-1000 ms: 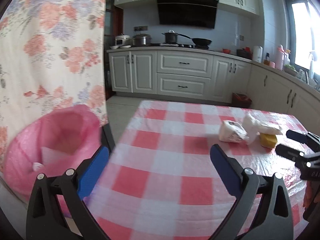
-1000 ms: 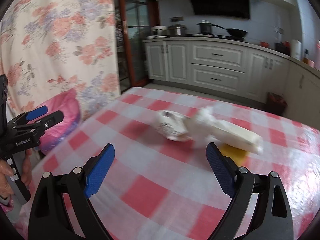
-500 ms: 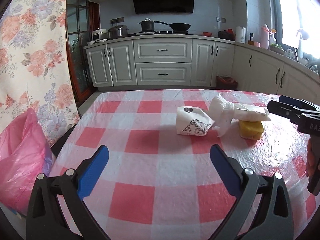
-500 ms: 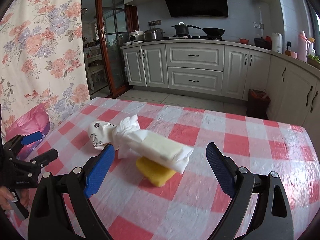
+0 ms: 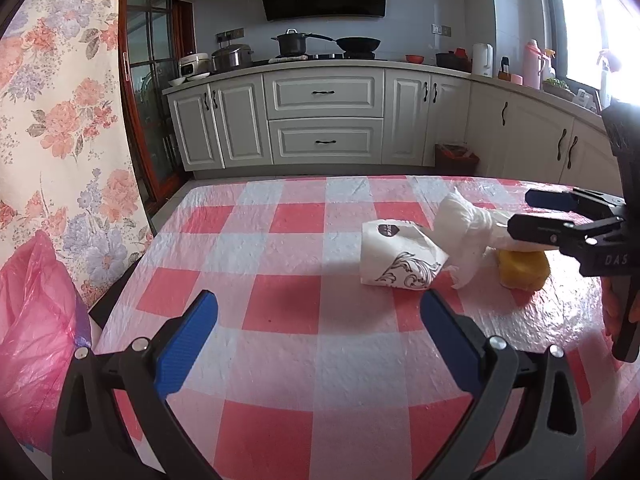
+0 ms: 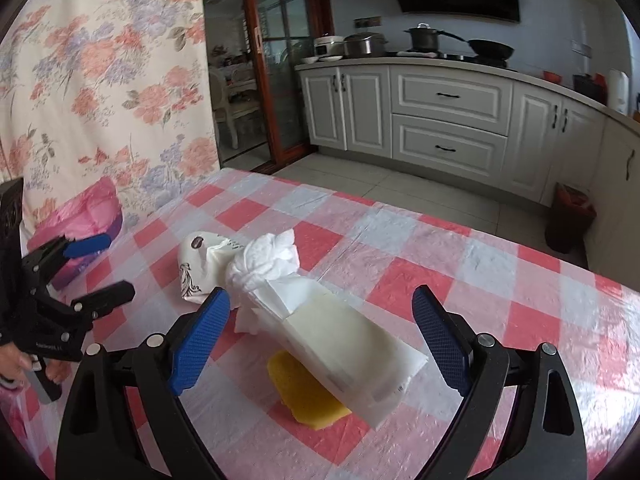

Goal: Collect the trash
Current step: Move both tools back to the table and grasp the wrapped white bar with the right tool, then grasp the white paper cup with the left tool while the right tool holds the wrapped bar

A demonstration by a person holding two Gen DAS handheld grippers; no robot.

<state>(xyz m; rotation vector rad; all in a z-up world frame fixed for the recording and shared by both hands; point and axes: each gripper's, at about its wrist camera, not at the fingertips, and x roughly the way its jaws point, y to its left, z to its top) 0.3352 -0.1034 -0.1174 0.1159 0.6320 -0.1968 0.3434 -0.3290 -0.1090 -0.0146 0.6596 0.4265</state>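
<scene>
On the red-and-white checked table [image 5: 280, 344] lie a crushed white paper cup with a dark pattern [image 5: 400, 254], a white tissue pack with crumpled tissue [image 6: 340, 336] and a yellow sponge-like piece [image 6: 308, 396] under the pack. My left gripper [image 5: 320, 344] is open and empty, short of the cup. My right gripper [image 6: 320, 340] is open and empty, with the tissue pack between its fingers' line of sight; it also shows in the left wrist view [image 5: 560, 220]. A pink trash bag [image 5: 36, 328] hangs off the table's left side.
A floral curtain [image 5: 60, 100] hangs behind the pink bag. Kitchen cabinets [image 5: 324, 120] and a stove with pots stand beyond the table. A small dark bin [image 6: 570, 216] stands on the floor by the cabinets.
The left gripper swung from the pink bag toward the table and closer to the cup. The right gripper moved closer to the tissue pack. Both stayed open.
</scene>
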